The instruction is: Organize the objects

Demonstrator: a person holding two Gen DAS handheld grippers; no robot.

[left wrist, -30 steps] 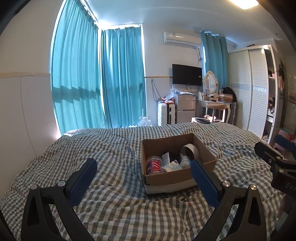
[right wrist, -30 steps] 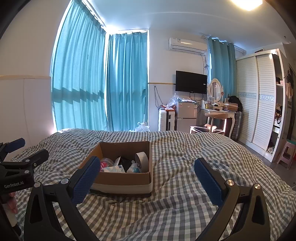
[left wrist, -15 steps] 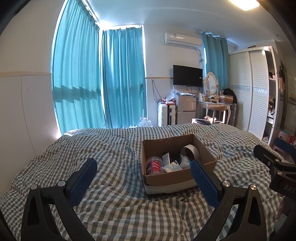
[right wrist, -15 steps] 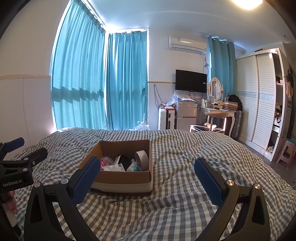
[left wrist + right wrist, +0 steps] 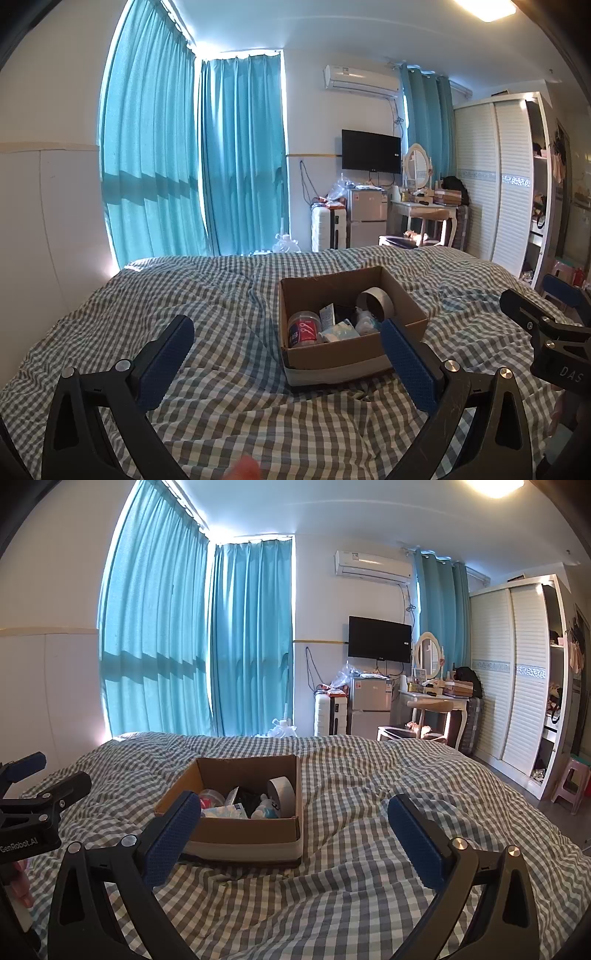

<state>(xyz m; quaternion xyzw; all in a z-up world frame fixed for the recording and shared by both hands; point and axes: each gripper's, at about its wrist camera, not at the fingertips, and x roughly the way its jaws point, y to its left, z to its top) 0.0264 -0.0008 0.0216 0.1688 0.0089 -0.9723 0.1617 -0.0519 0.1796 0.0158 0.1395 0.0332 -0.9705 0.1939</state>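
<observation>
An open cardboard box [image 5: 340,352] sits on the checked bedspread [image 5: 229,295]; it also shows in the right wrist view [image 5: 243,836]. Inside lie a red-labelled jar [image 5: 303,328], a tape roll [image 5: 375,303], a tissue pack [image 5: 338,331] and a small bottle [image 5: 365,320]. My left gripper [image 5: 286,354] is open and empty, held above the bed just short of the box. My right gripper [image 5: 291,832] is open and empty, to the right of the box. Each gripper shows in the other's view: the right one [image 5: 546,317] and the left one [image 5: 33,786].
Teal curtains [image 5: 192,166] cover the far wall. Beyond the bed stand a white suitcase [image 5: 328,229], a small fridge [image 5: 365,218], a dressing table with a mirror [image 5: 421,206] and a white wardrobe [image 5: 498,177]. A pink stool [image 5: 570,782] stands at right.
Both views have shifted very slightly; the box and its contents have not moved, and both grippers stay open.
</observation>
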